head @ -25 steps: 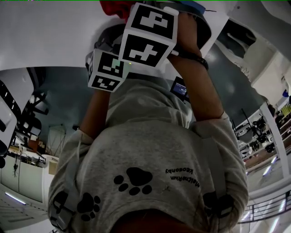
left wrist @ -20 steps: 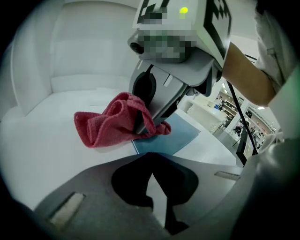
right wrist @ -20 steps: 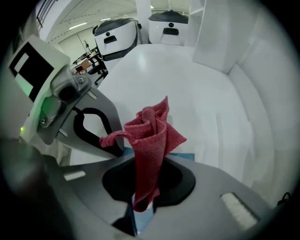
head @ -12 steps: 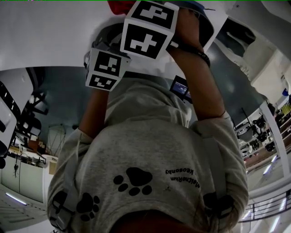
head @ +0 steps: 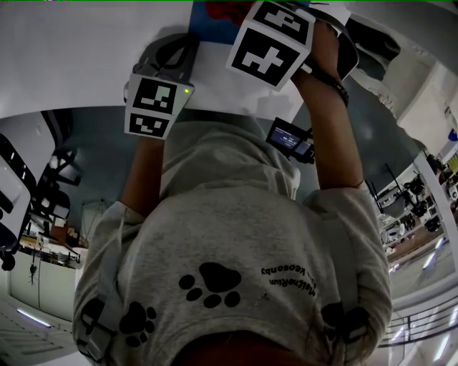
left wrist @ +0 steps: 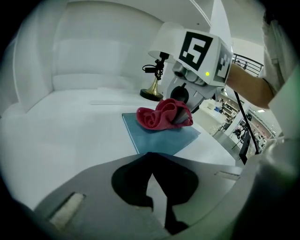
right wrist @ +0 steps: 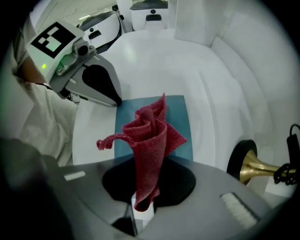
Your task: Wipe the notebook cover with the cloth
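Observation:
A blue notebook (left wrist: 161, 135) lies flat on the white table (left wrist: 70, 126). Above it hangs a crumpled red cloth (right wrist: 151, 140), with my right gripper (right wrist: 142, 190) shut on its lower end. From the left gripper view the cloth (left wrist: 161, 116) bunches round the right gripper's tips, low over the notebook. My left gripper (left wrist: 151, 157) is shut and holds nothing, just off the notebook's near edge. In the right gripper view the left gripper (right wrist: 115, 99) rests at the corner of the notebook (right wrist: 180, 115). In the head view only the marker cubes (head: 152, 107) and a strip of notebook (head: 211, 14) show.
A brass stand with a black clip (left wrist: 153, 86) stands behind the notebook, and its base (right wrist: 251, 168) is close to my right gripper. The table's white curved wall (left wrist: 93, 51) rises at the back. A small screen device (head: 290, 139) hangs at the person's chest.
In the head view both grippers have moved up, away from the body, and the right one has gone rightward. The blue notebook's edge now shows at the top.

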`<state>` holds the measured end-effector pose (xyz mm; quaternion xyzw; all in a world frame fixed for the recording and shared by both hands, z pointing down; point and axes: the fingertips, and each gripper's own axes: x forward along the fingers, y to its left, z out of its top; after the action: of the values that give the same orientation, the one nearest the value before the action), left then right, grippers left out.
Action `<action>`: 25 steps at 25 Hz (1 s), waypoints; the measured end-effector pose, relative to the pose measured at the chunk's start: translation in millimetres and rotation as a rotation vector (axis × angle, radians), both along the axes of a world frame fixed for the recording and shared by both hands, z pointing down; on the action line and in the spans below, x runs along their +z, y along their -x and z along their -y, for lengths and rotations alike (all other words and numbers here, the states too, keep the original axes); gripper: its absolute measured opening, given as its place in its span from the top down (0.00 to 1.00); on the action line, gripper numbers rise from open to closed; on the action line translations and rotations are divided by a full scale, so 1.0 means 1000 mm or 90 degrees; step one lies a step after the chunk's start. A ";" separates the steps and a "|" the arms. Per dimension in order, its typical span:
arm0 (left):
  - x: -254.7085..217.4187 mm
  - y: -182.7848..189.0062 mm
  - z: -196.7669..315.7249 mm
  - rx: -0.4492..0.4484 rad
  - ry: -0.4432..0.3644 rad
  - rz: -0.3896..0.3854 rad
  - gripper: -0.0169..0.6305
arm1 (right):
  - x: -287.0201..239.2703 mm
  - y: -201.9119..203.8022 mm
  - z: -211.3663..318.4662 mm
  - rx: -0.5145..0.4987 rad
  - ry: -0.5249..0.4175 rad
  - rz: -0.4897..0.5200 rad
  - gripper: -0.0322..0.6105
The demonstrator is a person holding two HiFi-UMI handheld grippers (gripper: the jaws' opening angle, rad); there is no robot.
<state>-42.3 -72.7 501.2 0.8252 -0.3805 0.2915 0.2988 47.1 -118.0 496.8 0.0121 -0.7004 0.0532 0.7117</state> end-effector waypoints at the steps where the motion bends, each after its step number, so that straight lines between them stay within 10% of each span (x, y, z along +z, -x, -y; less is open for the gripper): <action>1: 0.000 0.001 0.000 -0.001 0.000 0.000 0.98 | 0.000 -0.006 -0.001 0.009 0.001 -0.003 0.87; 25: 0.002 0.000 0.001 0.002 -0.010 0.016 0.98 | 0.016 -0.162 -0.021 0.173 0.027 -0.114 0.87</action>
<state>-42.2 -74.0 502.9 0.8243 -0.3854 0.2993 0.2871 209.3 -97.5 513.2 0.0961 -0.6249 0.1627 0.7575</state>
